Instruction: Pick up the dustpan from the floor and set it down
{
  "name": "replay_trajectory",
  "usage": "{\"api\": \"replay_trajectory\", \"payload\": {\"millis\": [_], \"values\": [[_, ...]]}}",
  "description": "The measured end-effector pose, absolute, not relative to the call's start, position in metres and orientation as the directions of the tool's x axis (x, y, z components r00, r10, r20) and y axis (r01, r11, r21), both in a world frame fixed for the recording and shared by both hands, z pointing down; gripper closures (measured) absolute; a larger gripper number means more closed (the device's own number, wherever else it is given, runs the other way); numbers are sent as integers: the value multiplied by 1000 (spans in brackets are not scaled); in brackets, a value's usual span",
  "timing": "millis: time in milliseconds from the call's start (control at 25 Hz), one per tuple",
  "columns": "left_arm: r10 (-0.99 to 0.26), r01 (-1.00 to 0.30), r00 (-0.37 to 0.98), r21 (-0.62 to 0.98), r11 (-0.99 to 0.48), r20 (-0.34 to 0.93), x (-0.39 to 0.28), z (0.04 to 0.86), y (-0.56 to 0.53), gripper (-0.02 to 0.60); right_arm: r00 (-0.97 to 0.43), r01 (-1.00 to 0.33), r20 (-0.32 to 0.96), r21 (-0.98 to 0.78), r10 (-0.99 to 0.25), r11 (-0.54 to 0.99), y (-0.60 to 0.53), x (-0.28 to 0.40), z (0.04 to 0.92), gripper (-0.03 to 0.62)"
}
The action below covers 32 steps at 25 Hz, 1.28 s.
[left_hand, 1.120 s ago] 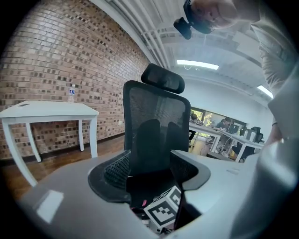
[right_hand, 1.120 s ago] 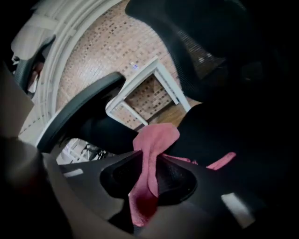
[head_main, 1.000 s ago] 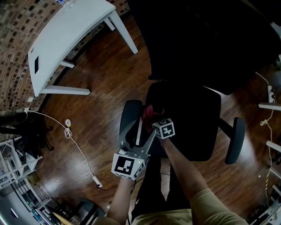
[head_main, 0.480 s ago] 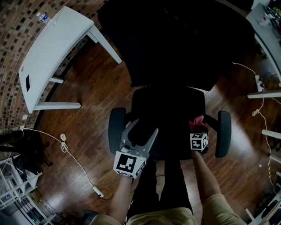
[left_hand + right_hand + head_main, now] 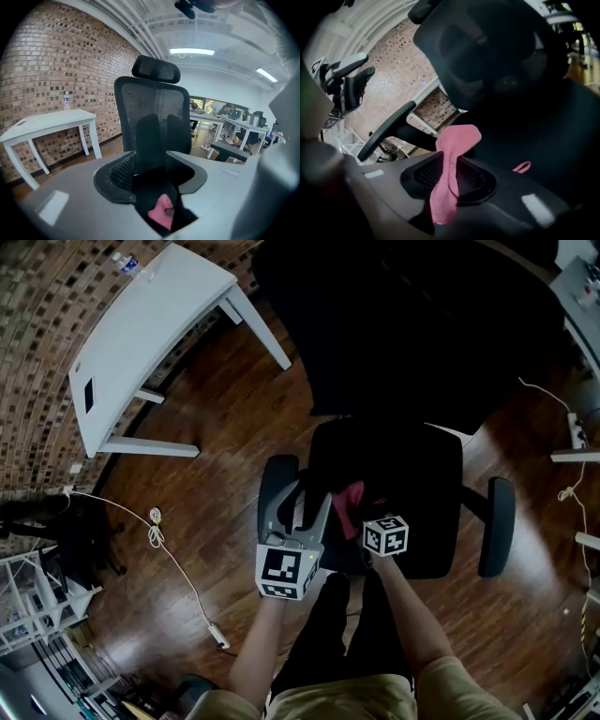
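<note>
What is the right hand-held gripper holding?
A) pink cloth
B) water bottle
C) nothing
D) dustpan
A: the right gripper view shows the pink cloth pinched between the jaws of the right hand-held gripper, its free end standing up in front of the chair.

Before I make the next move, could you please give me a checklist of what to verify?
1. Right gripper holds pink cloth: ok, clamped in its fingers.
2. Left gripper grip: cannot tell; its fingers have just been closing and stand nearly together, with pink cloth low between them.
3. Dustpan in sight: not ok, no view shows it.
4. Free path down to floor: not ok, office chair seat lies under both grippers.
</note>
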State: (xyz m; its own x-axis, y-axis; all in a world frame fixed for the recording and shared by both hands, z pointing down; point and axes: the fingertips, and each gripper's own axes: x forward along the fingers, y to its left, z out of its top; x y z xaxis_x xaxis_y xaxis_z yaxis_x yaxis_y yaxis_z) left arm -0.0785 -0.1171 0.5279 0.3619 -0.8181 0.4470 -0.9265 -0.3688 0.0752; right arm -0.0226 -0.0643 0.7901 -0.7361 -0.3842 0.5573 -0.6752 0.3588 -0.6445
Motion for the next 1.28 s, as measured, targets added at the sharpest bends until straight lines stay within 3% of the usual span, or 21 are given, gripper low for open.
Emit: {"api": "replay_trajectory", "payload": {"millis": [160, 240, 320, 440, 600, 720, 840, 960, 1040, 1160, 1280], "values": [[-820, -924, 363, 62, -376, 443, -76, 523, -110, 411, -777, -609, 569, -568, -270, 554, -37, -115, 794, 510], [-802, -909, 404, 94, -407, 441, -70, 523, -102, 406, -759, -603, 601, -506, -250, 616, -25, -128, 802, 510], [-769, -885, 457, 144, -442, 447, -61, 528, -93, 358, -713, -654, 644, -466, -278, 597, -26, -109, 812, 510], [-735, -862, 498, 175, -475, 460, -46, 540, -86, 353, -568, -779, 748, -355, -343, 516, -30, -26, 832, 511], [-716, -841, 537, 219, -494, 446, -23, 548, -84, 353, -283, -924, 851, -119, -442, 363, -30, 138, 834, 511], [-710, -826, 562, 239, -511, 425, -9, 547, -85, 353, -94, -945, 874, 72, -477, 318, -26, 237, 817, 511], [-713, -824, 565, 237, -514, 416, -9, 546, -88, 354, -34, -957, 876, 111, -481, 269, -19, 274, 811, 511], [-730, -843, 536, 218, -492, 424, -27, 541, -90, 354, -63, -996, 870, -21, -489, 90, -16, 266, 815, 510], [-745, -856, 514, 197, -478, 426, -41, 534, -92, 354, -155, -986, 844, -164, -514, 28, -20, 231, 816, 511], [-763, -874, 481, 167, -457, 430, -60, 526, -91, 354, -408, -911, 753, -376, -517, 172, -22, 116, 808, 510], [-784, -895, 443, 157, -418, 436, -82, 519, -89, 358, -648, -761, 625, -534, -435, 367, -12, -23, 785, 511]]}}
